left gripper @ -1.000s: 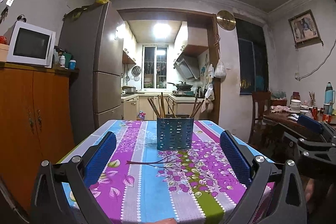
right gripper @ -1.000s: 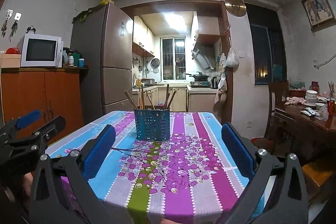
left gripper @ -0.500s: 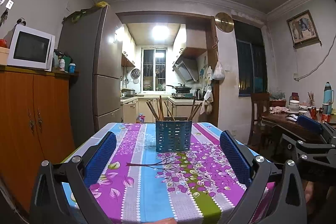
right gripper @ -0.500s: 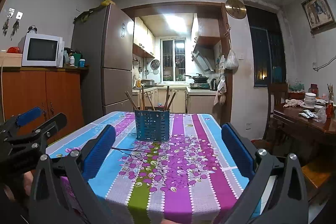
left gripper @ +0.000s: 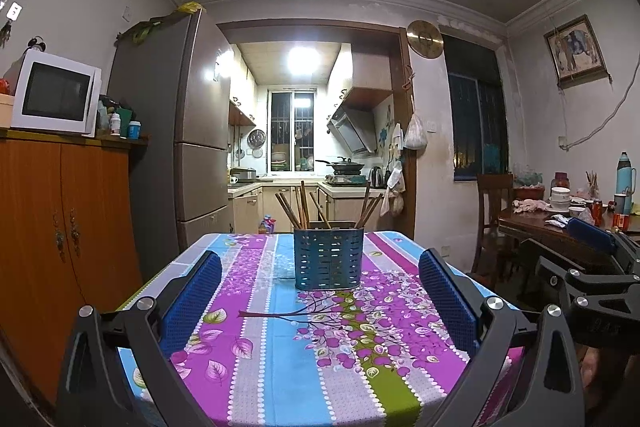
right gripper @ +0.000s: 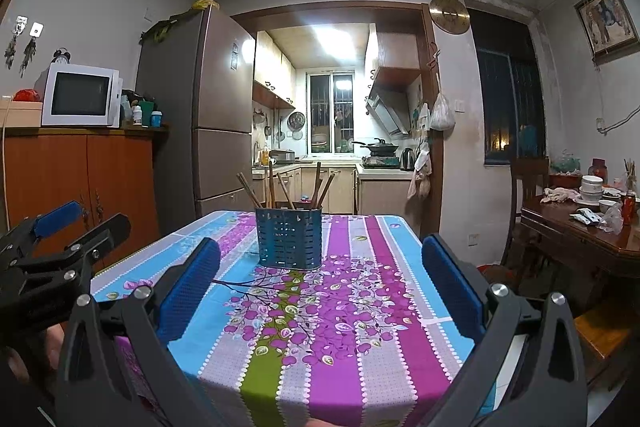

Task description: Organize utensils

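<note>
Both tongs, the left tongs [left gripper: 320,301] and the right tongs [right gripper: 320,285], hover wide and empty over the near edge of the worktop [left gripper: 276,379]. The blue utensil holder [left gripper: 329,258] stands upright mid-cloth, well ahead, with the chopsticks [left gripper: 301,205] splayed inside. I judge the task nearly done; any regrouping calls for a high, slow approach so the holder isn't tipped.

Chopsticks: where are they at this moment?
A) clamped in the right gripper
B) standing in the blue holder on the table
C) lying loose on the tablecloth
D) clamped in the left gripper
B: the chopsticks stand in the blue holder on the table; the left gripper and right gripper are open and empty.
</note>
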`<state>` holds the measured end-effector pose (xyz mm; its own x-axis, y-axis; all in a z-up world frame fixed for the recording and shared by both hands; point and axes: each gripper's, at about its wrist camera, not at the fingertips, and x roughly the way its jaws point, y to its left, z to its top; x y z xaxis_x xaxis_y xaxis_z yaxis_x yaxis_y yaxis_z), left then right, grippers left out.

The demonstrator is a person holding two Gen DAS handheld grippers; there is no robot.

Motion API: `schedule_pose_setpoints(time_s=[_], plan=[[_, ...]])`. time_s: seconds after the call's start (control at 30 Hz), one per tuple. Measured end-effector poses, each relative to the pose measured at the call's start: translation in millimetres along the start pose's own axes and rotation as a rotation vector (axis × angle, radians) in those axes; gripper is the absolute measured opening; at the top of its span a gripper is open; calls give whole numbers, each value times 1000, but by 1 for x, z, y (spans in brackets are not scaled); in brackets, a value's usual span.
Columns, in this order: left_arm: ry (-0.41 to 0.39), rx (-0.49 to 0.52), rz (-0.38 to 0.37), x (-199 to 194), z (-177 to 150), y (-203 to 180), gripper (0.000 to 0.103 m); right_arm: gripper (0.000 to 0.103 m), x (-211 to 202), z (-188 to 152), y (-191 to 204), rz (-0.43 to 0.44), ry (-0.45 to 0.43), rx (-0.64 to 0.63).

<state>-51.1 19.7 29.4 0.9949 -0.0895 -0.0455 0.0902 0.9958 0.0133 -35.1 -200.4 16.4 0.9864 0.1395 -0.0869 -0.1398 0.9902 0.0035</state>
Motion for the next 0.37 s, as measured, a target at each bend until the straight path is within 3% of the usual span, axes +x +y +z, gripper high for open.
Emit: schedule_pose_setpoints(time_s=[0.37], plan=[[59, -5, 30, 23, -3, 2, 98, 98, 7, 1, -3, -1, 7, -3]])
